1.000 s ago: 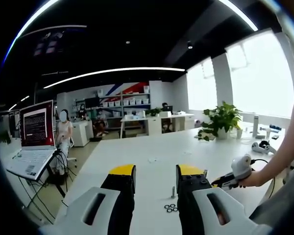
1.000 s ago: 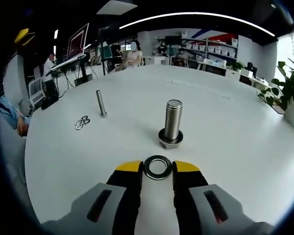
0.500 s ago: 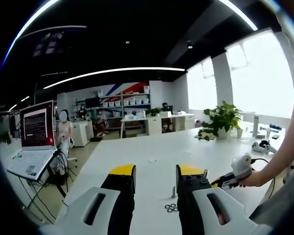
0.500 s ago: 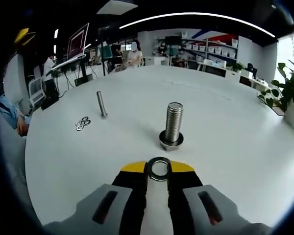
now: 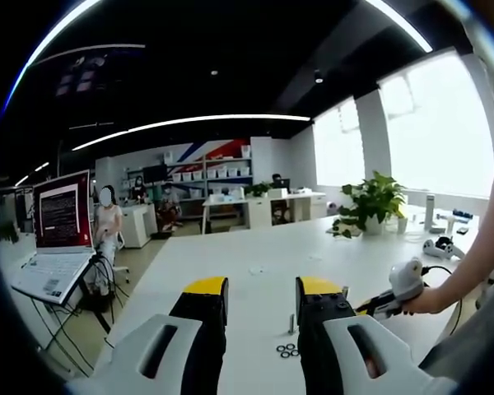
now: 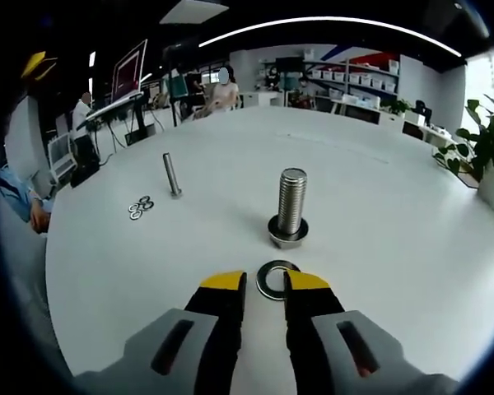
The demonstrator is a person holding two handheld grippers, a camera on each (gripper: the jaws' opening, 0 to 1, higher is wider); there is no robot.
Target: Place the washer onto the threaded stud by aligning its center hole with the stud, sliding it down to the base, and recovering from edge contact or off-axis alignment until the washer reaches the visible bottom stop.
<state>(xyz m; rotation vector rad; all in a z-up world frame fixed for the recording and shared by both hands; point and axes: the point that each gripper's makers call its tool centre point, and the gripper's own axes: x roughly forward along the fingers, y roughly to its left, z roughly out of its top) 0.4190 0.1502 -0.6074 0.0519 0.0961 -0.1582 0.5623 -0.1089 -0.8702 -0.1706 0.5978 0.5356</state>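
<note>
The right gripper (image 6: 265,282) pinches the flat silver steel washer (image 6: 277,278) between its yellow-tipped jaws, holding it low over the white round table (image 6: 395,230). Straight ahead stands the upright silver threaded stud (image 6: 291,202) on its flanged base, long axis vertical, so the washer likely needs lifting above the stud's top and levelling first. The left gripper (image 5: 263,290) hangs well back, jaws parted and empty, clearly the farther hand.

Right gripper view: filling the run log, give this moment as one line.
washer: flat on table, off stud | threaded stud: upright, bare | right tongs: at washer, grip unclear | left tongs: open, idle
</note>
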